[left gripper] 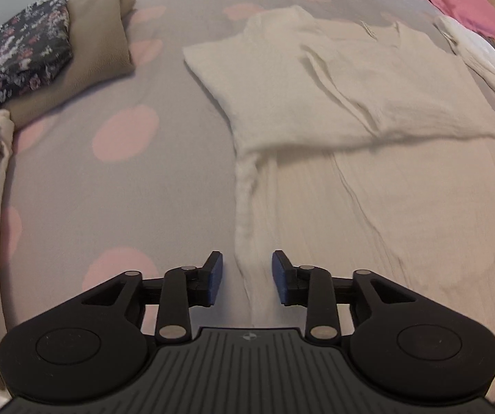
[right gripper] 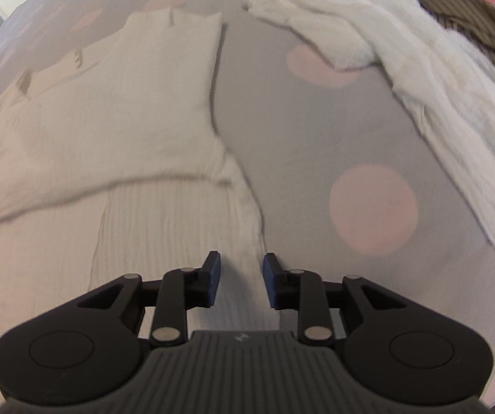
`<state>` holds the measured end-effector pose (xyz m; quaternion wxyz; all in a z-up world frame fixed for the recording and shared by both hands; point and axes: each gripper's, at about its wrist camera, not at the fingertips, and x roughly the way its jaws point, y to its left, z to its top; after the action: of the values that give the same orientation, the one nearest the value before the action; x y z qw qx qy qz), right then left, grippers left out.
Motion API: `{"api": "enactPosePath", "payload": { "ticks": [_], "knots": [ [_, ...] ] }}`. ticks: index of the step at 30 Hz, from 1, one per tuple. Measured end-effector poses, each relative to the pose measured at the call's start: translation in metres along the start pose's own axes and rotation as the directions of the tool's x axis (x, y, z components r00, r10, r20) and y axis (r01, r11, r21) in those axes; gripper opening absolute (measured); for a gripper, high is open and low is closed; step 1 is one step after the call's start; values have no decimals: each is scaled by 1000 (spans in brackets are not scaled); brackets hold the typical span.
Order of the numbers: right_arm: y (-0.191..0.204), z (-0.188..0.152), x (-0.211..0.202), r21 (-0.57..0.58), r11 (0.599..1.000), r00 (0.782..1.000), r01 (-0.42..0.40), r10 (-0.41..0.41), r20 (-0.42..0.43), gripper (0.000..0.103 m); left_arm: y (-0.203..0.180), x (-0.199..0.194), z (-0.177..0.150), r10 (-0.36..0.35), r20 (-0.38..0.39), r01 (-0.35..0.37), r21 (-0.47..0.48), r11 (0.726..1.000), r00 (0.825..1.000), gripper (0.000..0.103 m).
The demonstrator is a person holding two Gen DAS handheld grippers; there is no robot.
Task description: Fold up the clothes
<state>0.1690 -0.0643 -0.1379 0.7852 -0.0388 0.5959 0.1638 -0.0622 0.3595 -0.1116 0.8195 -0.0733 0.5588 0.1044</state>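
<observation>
The left claw (left gripper: 246, 277) points steeply downward, its two blue-padded fingers (left gripper: 215, 276) standing apart with nothing pressed between them. The right claw (right gripper: 241, 279) is tipped down likewise, its blue pads (right gripper: 271, 281) parted and gripping nothing.

1 cream garment (left gripper: 368, 110) lies spread, 1 white pile (right gripper: 402, 55), and perhaps 3 folded pieces (left gripper: 85, 51).

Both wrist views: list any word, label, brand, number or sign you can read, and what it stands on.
No readable text in either view.
Left gripper: a small round mark on its body, no letters.
Right gripper: a small pale mark on its body, too small to read.
Cream garment: a pale tag at the neck, nothing legible.
Floral cloth: pattern only.
</observation>
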Motion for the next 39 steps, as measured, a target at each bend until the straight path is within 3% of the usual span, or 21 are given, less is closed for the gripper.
{"api": "enactPosePath", "payload": {
  "ticks": [7, 15, 18, 19, 20, 22, 25, 28, 34, 39],
  "knots": [
    [-6, -44, -7, -101, 994, 997, -31, 23, -77, 39, -3, 0, -42, -46, -117, 49, 24, 999, 992, 43],
    [-8, -91, -19, -192, 981, 983, -34, -2, -183, 40, -29, -13, -89, -50, -202, 71, 96, 993, 978, 44],
    [-3, -108, -19, -245, 969, 976, -30, -25, -218, 39, -43, -14, -100, -34, -234, 67, 133, 989, 972, 38],
    [-1, -111, -20, -265, 964, 976, -25, -34, -217, 36, -48, -15, -103, -27, -240, 64, 149, 987, 970, 32],
    [1, -115, -21, -285, 958, 975, -20, -44, -216, 27, -52, -16, -105, -23, -243, 64, 163, 985, 970, 30],
    [1, -117, -25, -289, 957, 977, -23, -39, -209, 10, -59, -18, -108, -19, -246, 66, 182, 981, 969, 13],
    [1, -118, -34, -285, 958, 982, -23, -32, -185, 8, -59, -24, -107, -24, -232, 66, 176, 982, 972, 3],
    [-1, -112, -48, -261, 965, 990, -22, -15, -139, 7, -55, -31, -104, -34, -210, 67, 152, 986, 977, 3],
    [-10, -83, -74, -168, 985, 999, -26, 21, -28, 7, -25, -56, -81, -76, -93, 79, 29, 996, 993, 3],
    [-14, -56, -82, -130, 992, 999, -7, 13, 40, 7, -11, -65, -46, -62, -20, 62, 17, 998, 998, 3]
  ]
}}
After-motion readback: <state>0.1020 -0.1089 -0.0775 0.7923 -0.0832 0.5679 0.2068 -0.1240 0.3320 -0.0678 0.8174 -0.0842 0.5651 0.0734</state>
